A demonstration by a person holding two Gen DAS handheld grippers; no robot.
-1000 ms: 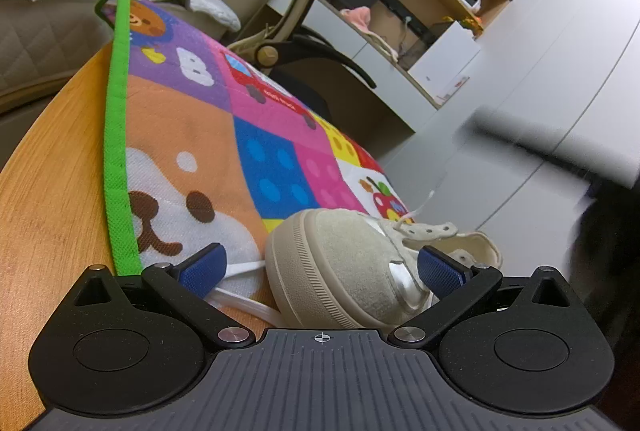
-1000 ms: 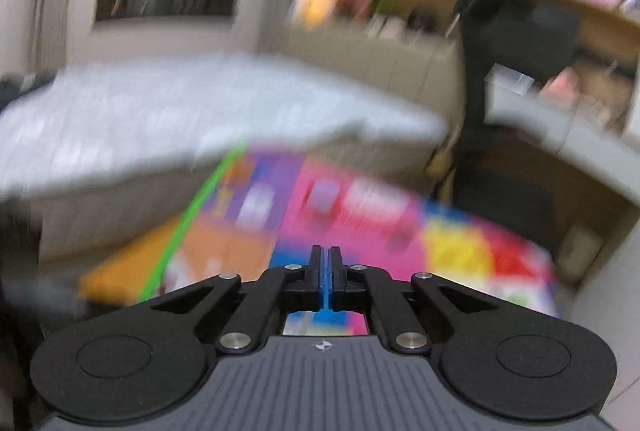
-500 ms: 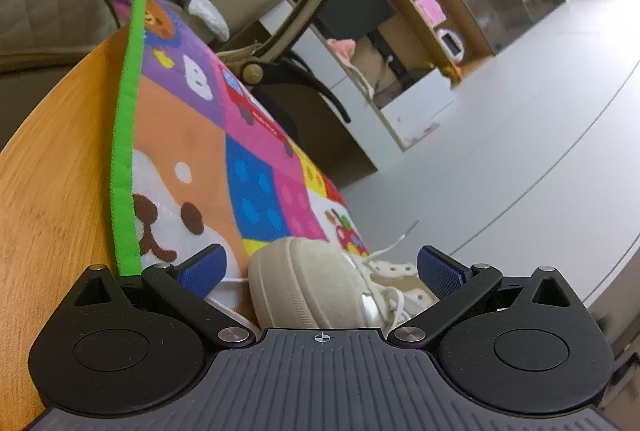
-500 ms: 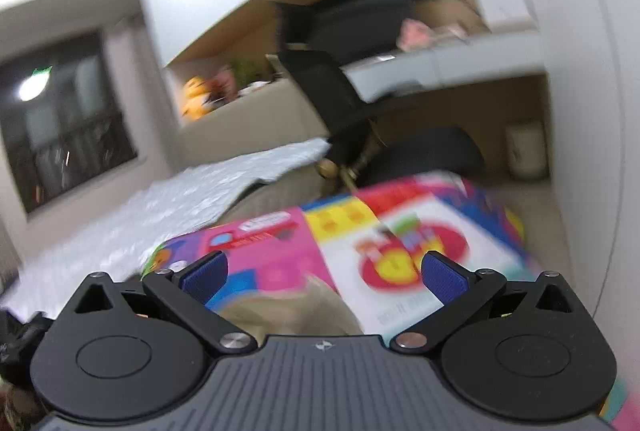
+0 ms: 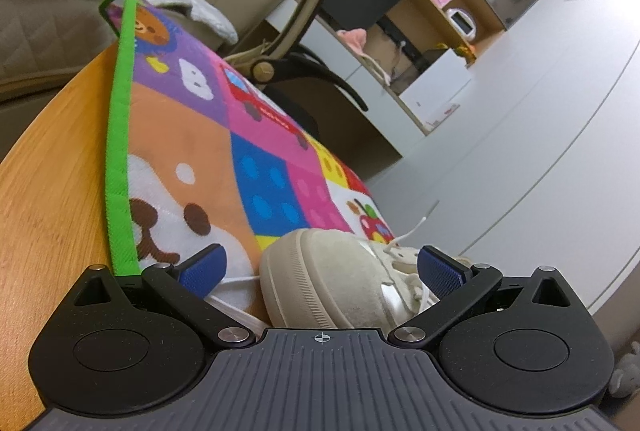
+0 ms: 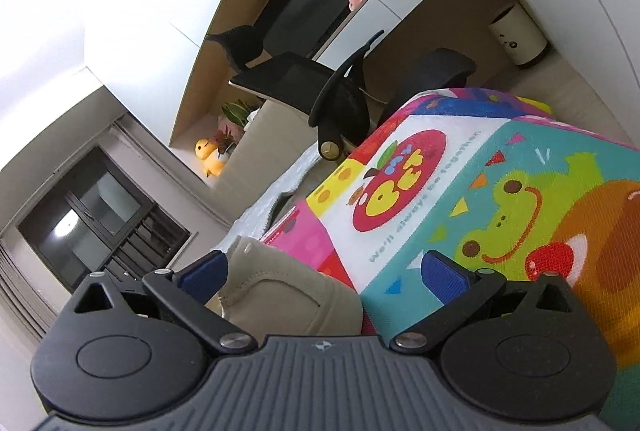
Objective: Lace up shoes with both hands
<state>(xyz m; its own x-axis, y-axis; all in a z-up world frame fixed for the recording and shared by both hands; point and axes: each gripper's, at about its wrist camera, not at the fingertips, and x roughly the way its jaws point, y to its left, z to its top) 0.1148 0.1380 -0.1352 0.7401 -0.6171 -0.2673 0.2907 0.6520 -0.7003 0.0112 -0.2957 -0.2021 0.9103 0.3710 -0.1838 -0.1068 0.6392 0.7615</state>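
Beige shoe (image 5: 332, 283) on bright play mat (image 5: 256, 159).

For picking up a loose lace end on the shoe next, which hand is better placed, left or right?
Probably left. The left gripper stands open around the shoe toe, with the white lace lying by its fingers. The right gripper faces the shoe's heel; no lace shows there.

A colourful play mat (image 5: 192, 135) covers the wooden table (image 5: 52, 167) beside an office chair (image 6: 340, 103).
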